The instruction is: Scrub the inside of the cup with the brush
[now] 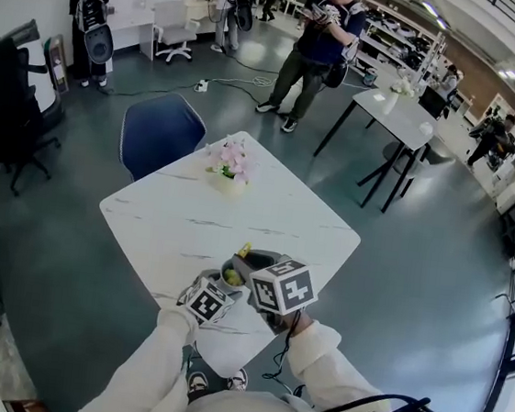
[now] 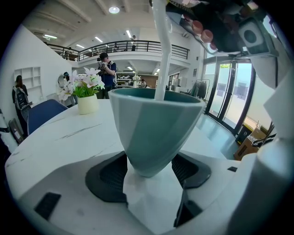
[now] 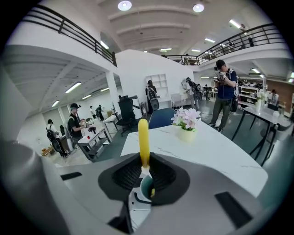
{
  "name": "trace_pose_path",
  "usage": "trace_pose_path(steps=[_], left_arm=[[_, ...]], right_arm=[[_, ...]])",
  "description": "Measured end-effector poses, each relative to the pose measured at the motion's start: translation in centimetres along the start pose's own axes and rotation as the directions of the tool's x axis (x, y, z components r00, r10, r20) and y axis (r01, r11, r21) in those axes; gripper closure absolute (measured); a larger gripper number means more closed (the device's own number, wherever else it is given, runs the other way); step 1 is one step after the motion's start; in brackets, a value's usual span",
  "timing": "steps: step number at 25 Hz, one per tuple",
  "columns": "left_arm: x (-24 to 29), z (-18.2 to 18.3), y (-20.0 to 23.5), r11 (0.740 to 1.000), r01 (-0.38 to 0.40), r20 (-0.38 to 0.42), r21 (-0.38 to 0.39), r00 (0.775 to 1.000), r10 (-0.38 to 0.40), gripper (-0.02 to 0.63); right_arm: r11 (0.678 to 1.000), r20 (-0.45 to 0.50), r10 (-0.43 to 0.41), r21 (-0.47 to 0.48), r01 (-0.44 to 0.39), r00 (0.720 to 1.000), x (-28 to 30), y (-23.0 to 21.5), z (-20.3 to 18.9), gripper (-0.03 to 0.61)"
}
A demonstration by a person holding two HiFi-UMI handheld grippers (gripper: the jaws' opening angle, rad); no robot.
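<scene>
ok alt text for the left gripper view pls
A teal cup stands clamped at its base between the dark jaws of the left gripper, with a white brush handle dipping into it from above. Behind it, a white table holds a pot of flowers.

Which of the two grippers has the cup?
The left gripper: its fingers clamp the teal cup at its base. The right gripper grips the yellow-handled brush instead.

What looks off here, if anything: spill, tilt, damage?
Nothing stands out. The cup is upright, clamped in the left tool; the right tool grips the brush, whose stem goes down into the cup. No spill shows on the table.
</scene>
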State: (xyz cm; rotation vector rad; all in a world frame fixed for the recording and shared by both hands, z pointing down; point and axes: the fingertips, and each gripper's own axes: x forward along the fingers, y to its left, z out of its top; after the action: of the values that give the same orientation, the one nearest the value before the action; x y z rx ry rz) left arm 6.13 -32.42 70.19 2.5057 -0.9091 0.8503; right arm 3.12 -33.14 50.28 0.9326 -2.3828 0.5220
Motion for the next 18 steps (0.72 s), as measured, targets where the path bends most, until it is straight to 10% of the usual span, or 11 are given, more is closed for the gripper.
trace_pose_path(steps=[18], left_arm=[[0.2,-0.1,0.5,0.993,-0.041,0.005,-0.107,0.999,0.042,0.308]], right_arm=[[0.997,0.048,-0.068,0.028,0.066,0.997,-0.6,-1.4,1.0,0.472]])
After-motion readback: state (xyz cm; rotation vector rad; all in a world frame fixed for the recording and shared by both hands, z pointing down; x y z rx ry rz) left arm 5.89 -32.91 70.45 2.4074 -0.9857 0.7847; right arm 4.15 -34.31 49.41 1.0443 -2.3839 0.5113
